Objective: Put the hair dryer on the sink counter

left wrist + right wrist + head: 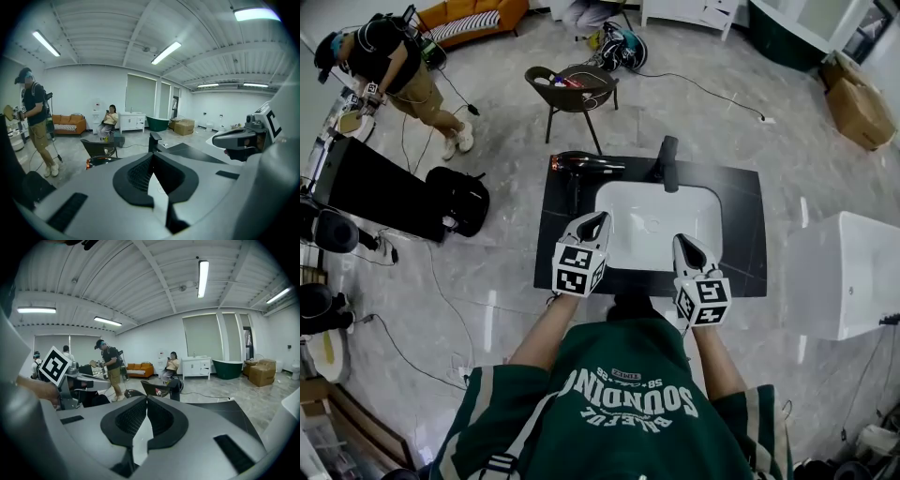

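Lying on the sink counter, hair dryer ahead of left hand-held gripper, jaws together, empty.

The black hair dryer lies flat on the dark sink counter — at its far left corner. One end is red.

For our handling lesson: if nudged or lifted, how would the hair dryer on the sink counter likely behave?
The hair dryer looks rigid, so should keep its shape. Lying on the sink counter with its handle sticking out, it would probably pivot rather than roll.
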A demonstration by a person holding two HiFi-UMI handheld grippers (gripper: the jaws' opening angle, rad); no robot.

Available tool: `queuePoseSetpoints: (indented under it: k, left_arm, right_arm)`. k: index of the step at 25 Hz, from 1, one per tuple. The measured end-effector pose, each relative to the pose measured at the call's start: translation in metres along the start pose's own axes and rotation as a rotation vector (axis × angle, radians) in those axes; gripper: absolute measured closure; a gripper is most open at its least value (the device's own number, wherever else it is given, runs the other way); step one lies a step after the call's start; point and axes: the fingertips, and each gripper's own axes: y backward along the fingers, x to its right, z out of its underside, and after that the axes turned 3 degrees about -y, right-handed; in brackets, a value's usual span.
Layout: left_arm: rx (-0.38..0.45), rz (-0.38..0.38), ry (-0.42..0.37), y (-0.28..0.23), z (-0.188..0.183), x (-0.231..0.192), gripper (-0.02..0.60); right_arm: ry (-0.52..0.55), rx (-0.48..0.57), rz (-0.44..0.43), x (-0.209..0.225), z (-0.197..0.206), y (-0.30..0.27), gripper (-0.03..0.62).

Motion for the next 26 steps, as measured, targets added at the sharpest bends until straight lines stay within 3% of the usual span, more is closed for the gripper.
queuePoseSetpoints:
  k: [26]
  left_arm:
    - [-0.055,0.014,-0.005,-0.023,0.007,0.004,0.571]
  right_arm:
    - [-0.006,-0.023,-0.015,0.019,0.0,-0.008,0.552]
